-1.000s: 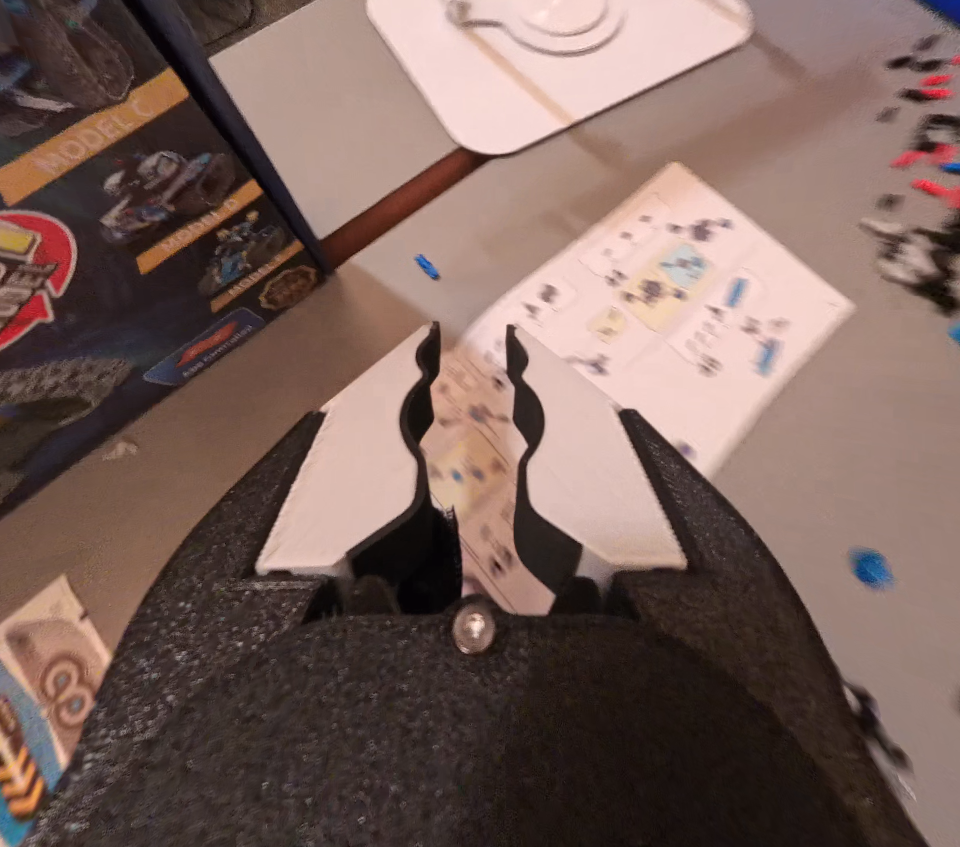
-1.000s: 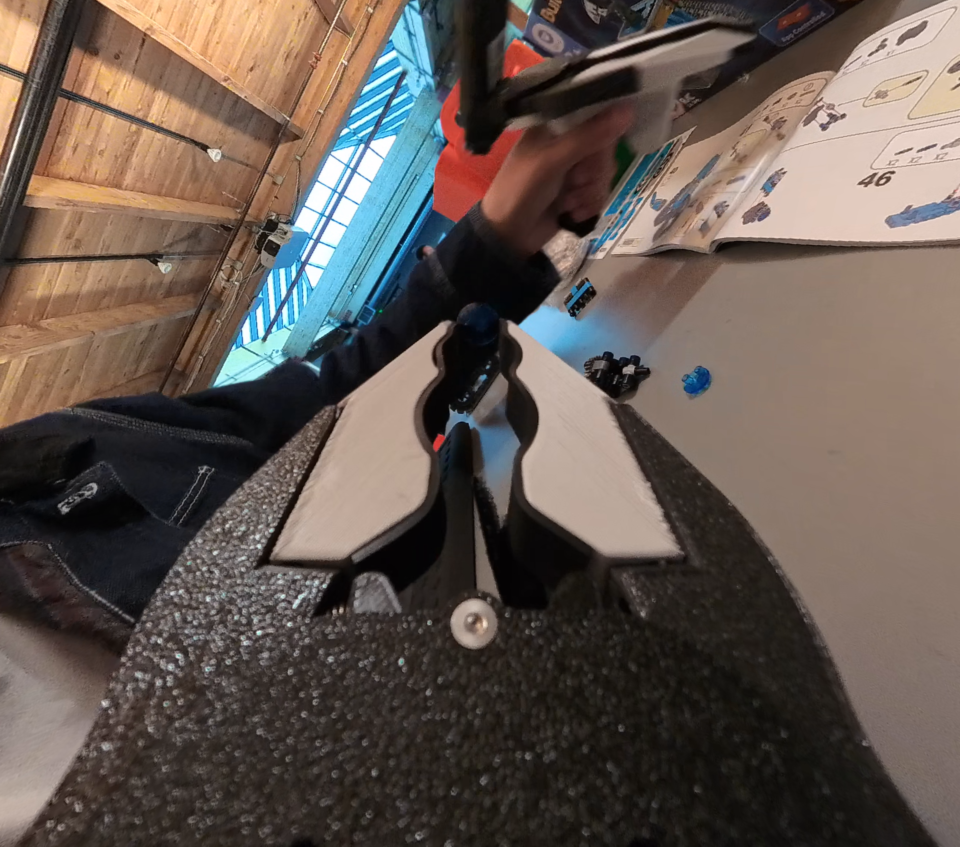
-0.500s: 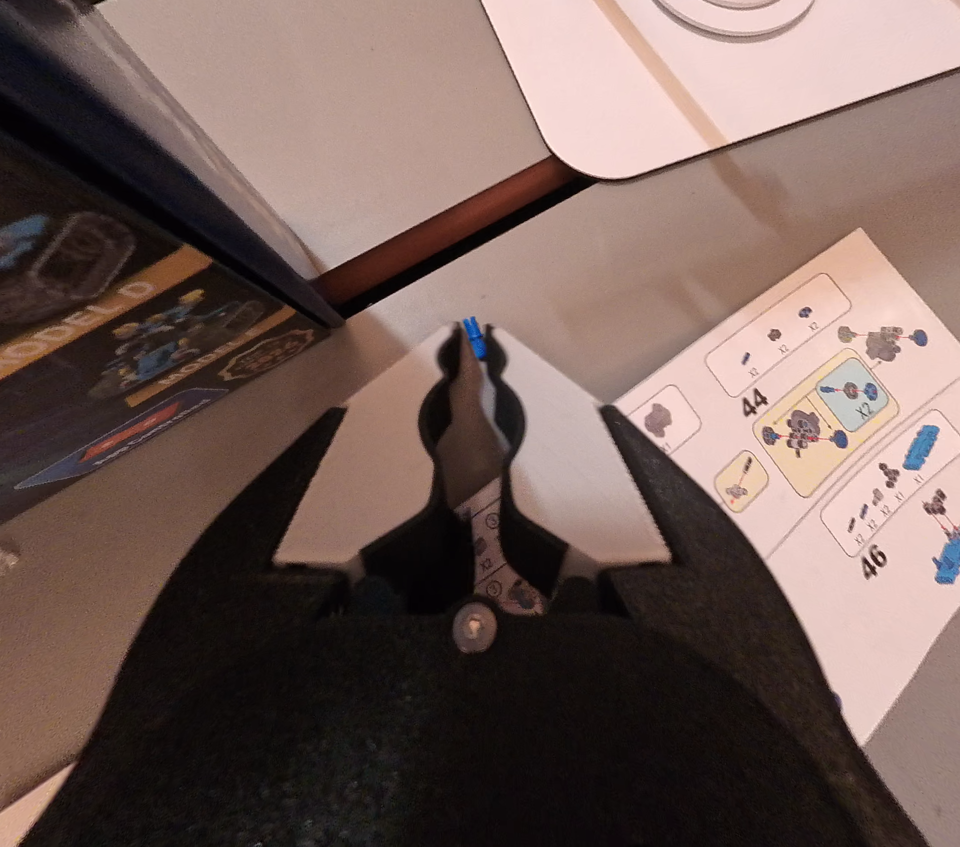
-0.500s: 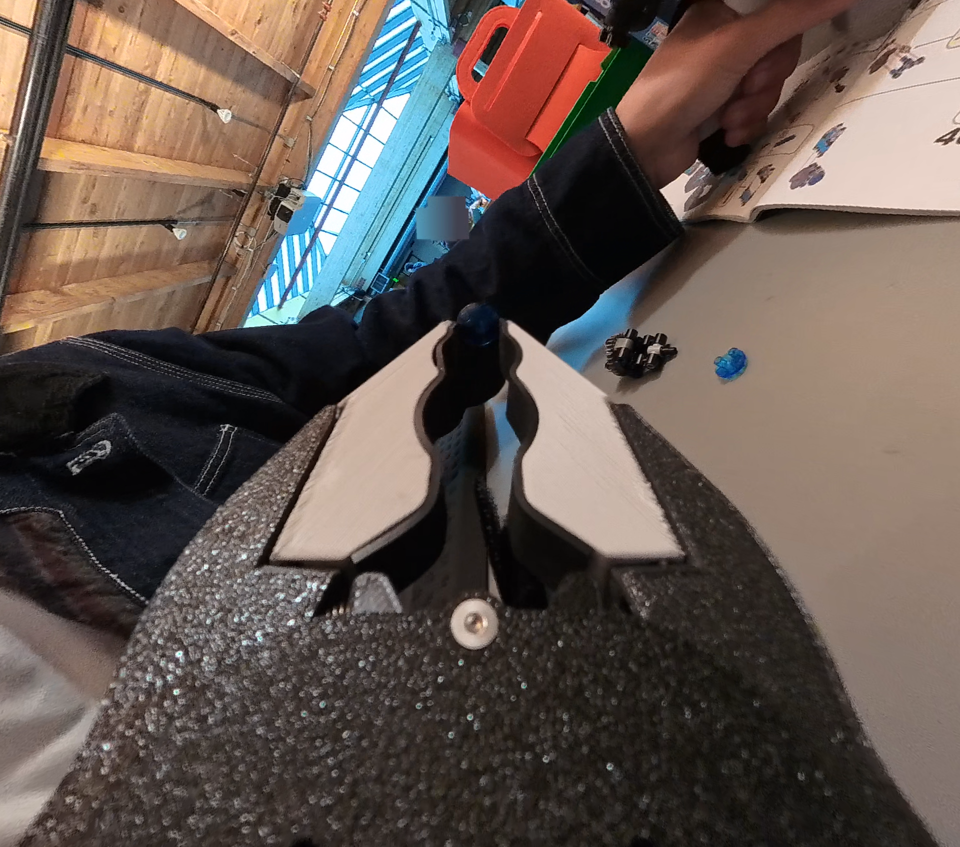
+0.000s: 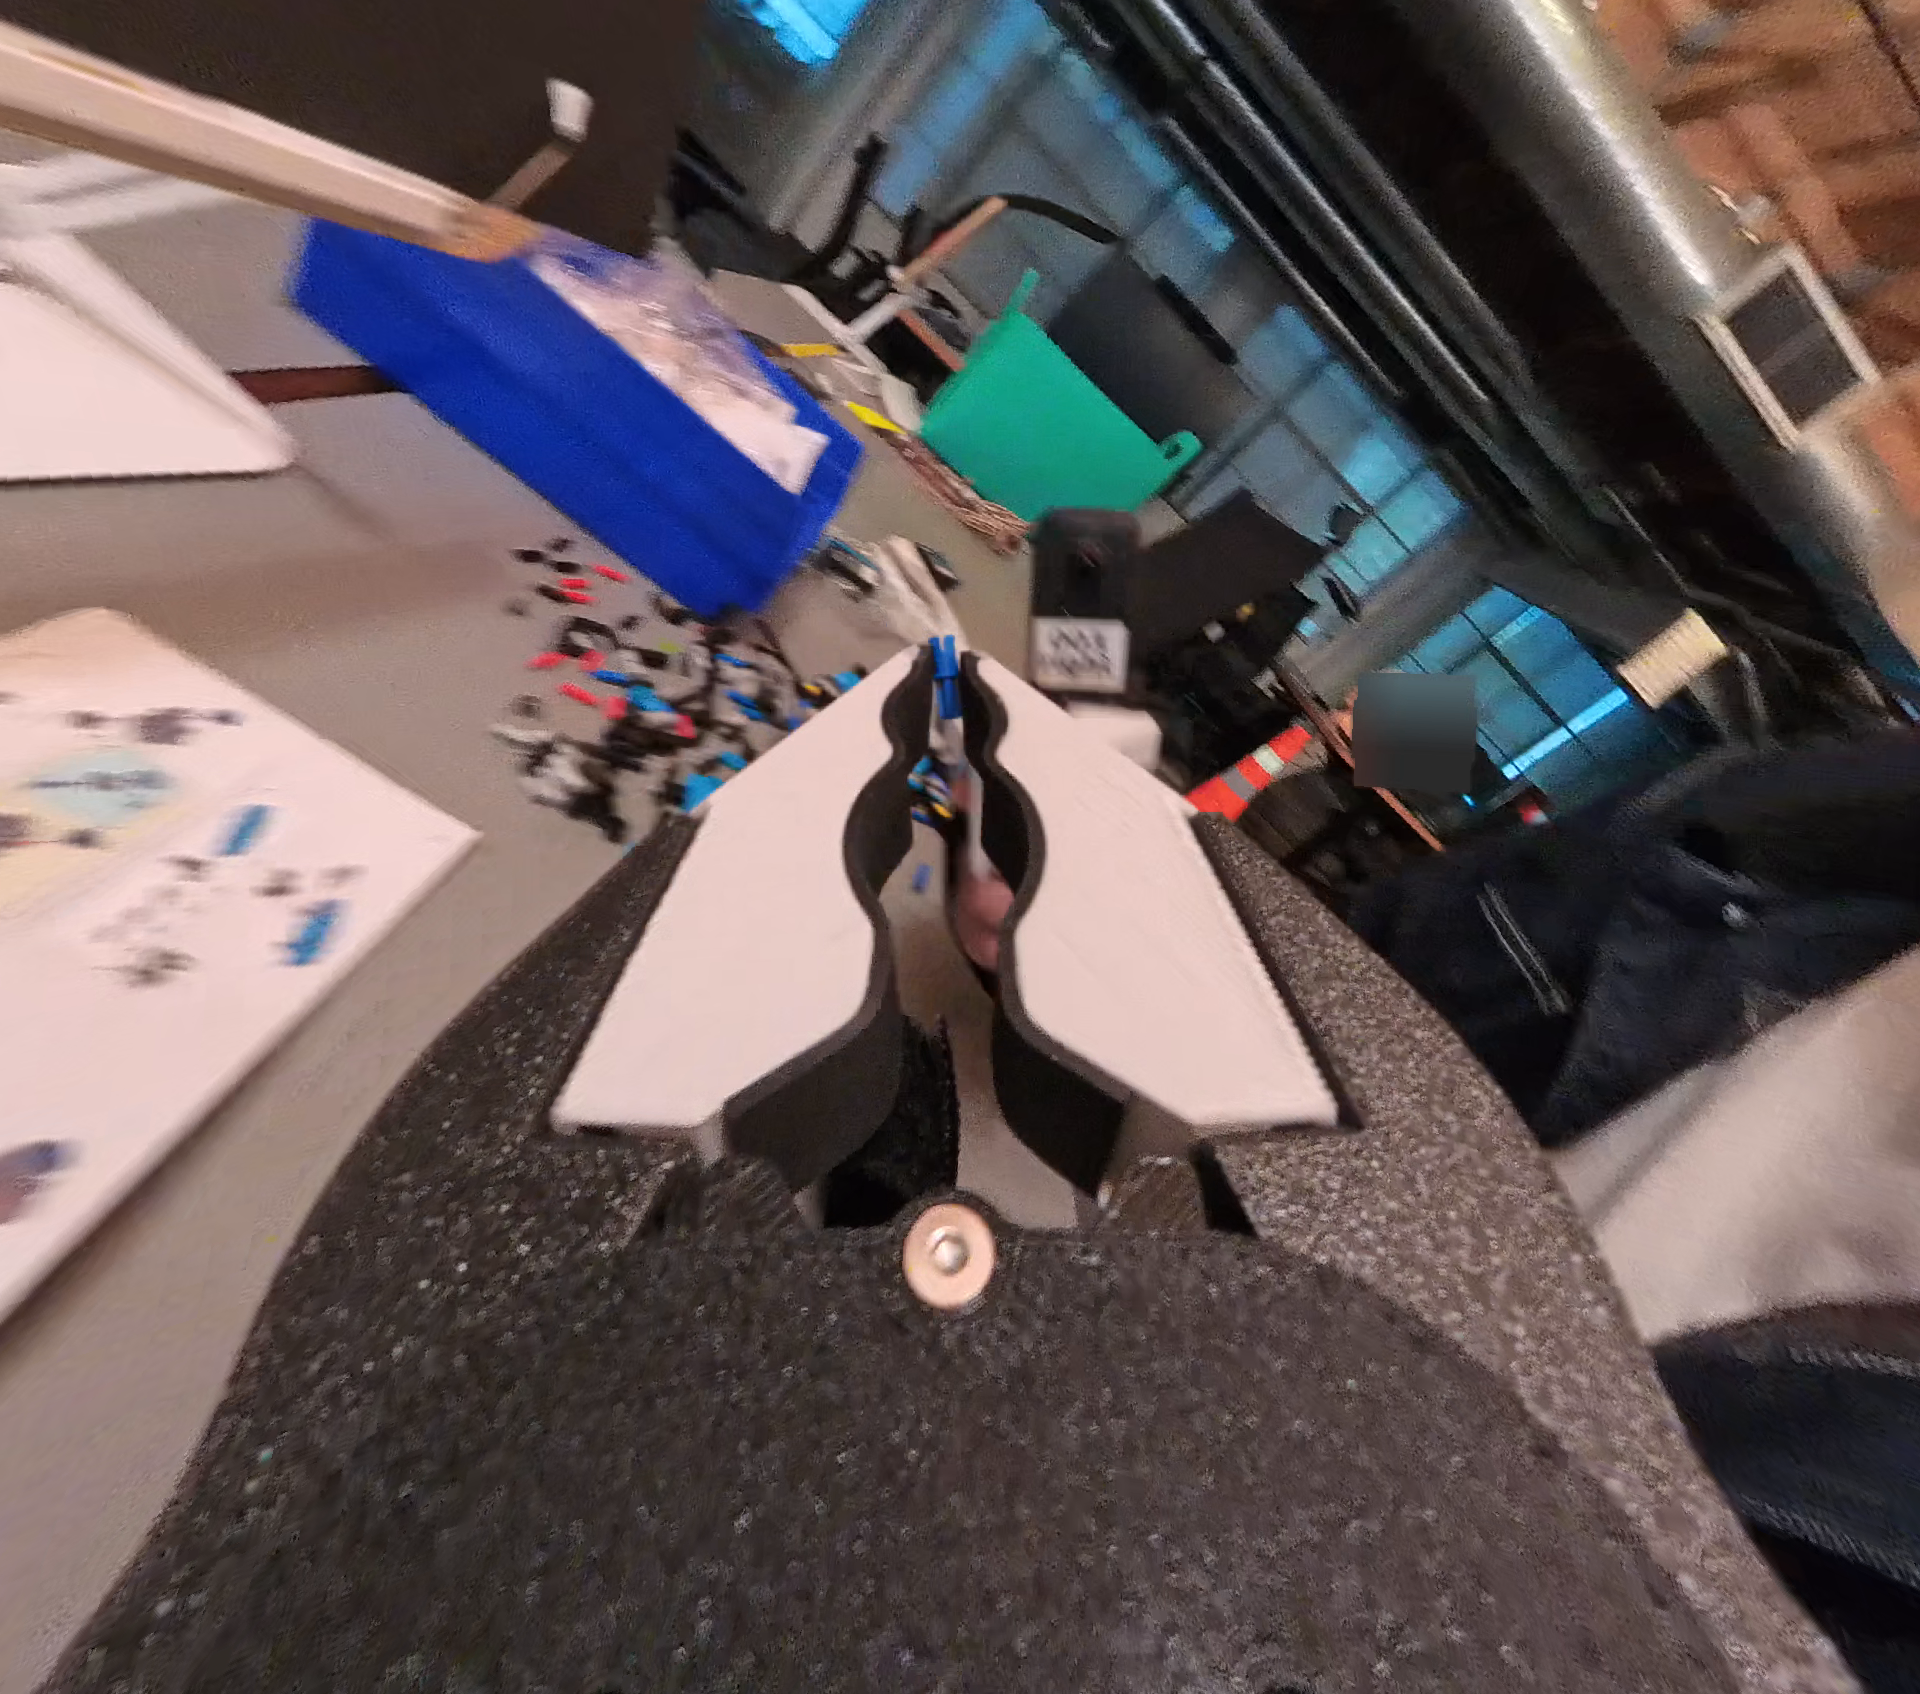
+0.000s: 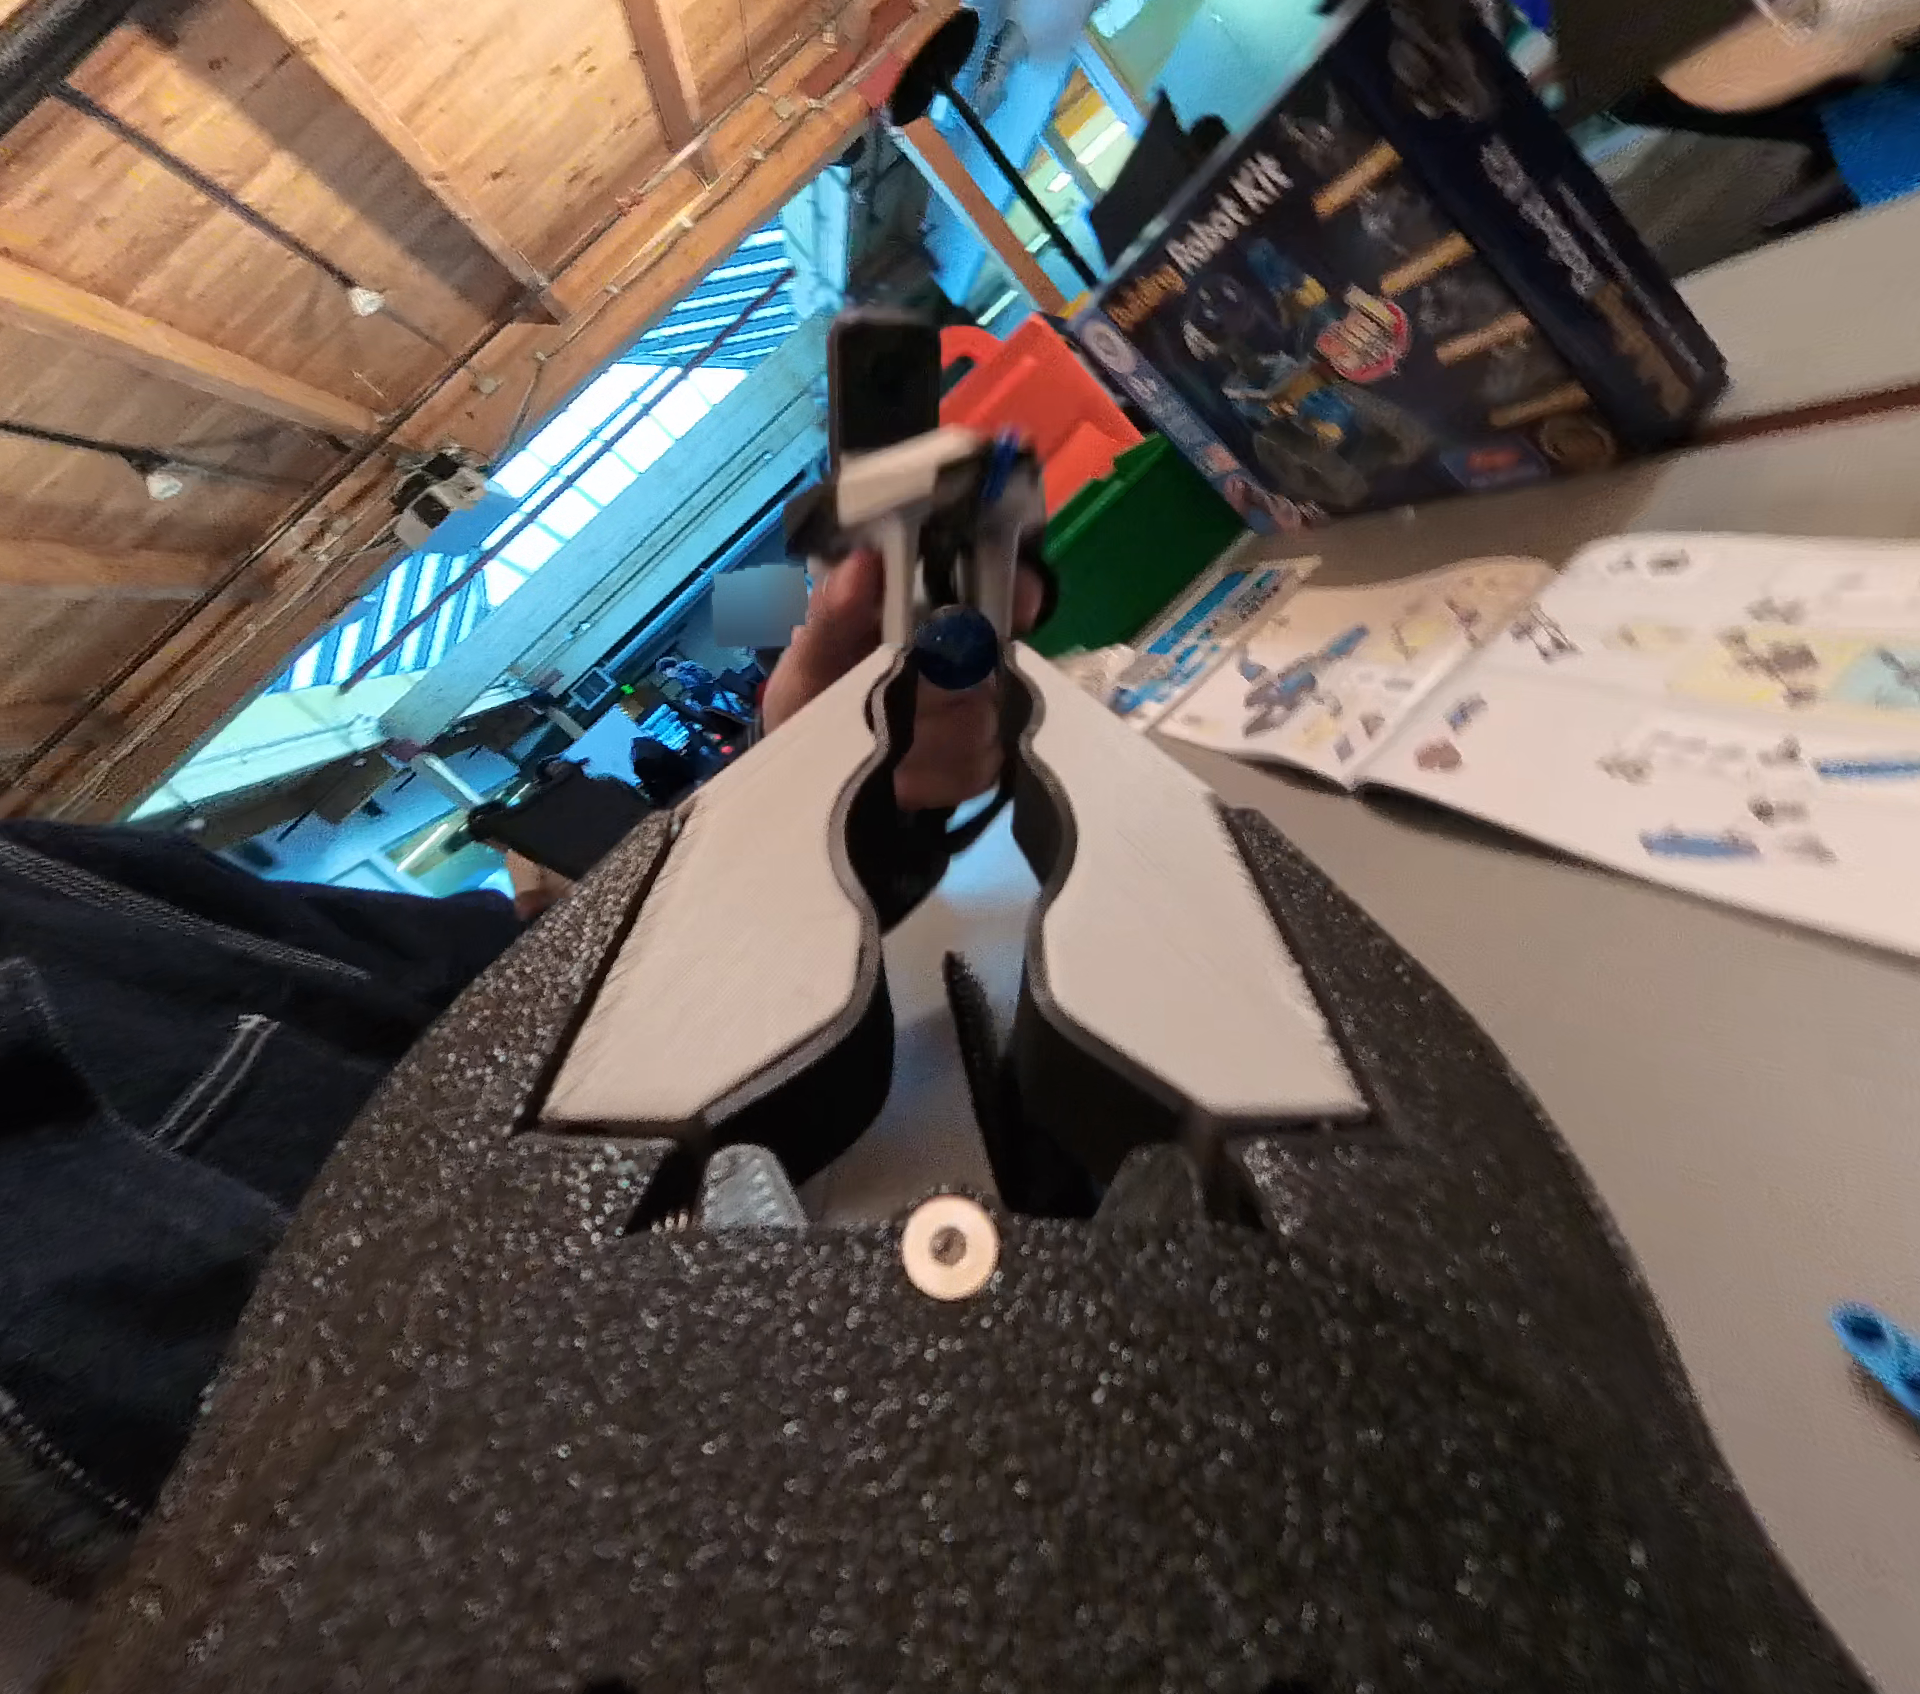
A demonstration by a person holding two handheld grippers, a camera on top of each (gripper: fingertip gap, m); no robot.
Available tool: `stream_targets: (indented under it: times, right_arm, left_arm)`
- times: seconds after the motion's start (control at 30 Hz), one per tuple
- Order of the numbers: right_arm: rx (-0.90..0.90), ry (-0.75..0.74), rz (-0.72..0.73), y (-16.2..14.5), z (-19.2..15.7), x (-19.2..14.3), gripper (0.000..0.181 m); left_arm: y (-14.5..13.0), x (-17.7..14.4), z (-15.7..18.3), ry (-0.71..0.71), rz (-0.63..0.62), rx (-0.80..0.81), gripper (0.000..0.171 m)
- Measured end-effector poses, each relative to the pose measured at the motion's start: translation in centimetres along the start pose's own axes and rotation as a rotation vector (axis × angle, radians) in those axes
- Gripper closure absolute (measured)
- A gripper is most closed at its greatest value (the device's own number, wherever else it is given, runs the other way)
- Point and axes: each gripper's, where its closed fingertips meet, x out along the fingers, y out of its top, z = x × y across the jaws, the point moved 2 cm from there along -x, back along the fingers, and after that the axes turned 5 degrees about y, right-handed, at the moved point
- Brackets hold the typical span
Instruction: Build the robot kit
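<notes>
My left gripper (image 5: 943,665) is shut on a small blue pin (image 5: 943,676) that sticks out past its fingertips, lifted off the grey table (image 5: 395,605). My right gripper (image 6: 954,653) is shut on a small dark blue round piece (image 6: 954,649) and is held up in the air. In the right wrist view the left gripper (image 6: 1000,468) faces mine close ahead, held by a hand (image 6: 831,657), with the blue pin (image 6: 1003,460) at its tips.
An open instruction booklet (image 5: 156,855) (image 6: 1621,688) lies on the table. A heap of small black, red and blue parts (image 5: 644,699) lies by a blue bin (image 5: 582,408). A dark printed box (image 6: 1392,304) stands behind. A loose blue part (image 6: 1881,1353) lies near. Spacing between my two grippers at the tips: around 6 cm.
My left gripper closed on the blue pin on the table by the box, then lifted it and swung round towards the right gripper. The right gripper kept its dark blue piece.
</notes>
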Motion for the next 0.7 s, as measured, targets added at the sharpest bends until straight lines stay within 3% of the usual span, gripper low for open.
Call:
stream_targets:
  times: [0.1,0.2,0.3,0.47,0.6,0.7]
  right_arm:
    - [-0.082,0.068,-0.015,0.5,-2.3,1.1,0.166]
    - [-0.010,0.196,-0.010,-1.1,-4.6,2.3,0.167]
    - [0.057,0.228,0.027,-1.6,-4.9,2.7,0.166]
    - [-0.012,0.226,-0.107,-3.8,-5.5,3.9,0.167]
    - [0.076,0.289,-0.021,-2.5,-5.4,3.1,0.166]
    - [0.029,0.222,-0.102,-3.6,-4.5,3.1,0.167]
  left_arm:
    - [-2.9,-0.8,4.1,-0.120,-0.016,-0.003,0.167]
    - [-4.7,-1.4,5.9,-0.192,0.026,-0.064,0.167]
    - [-5.7,-2.0,6.3,-0.222,0.059,-0.078,0.167]
    - [-7.3,-2.4,5.8,-0.229,0.066,-0.101,0.167]
    - [-7.5,-2.7,5.2,-0.255,0.099,-0.153,0.167]
    - [-7.0,-3.5,5.0,-0.301,0.143,-0.197,0.168]
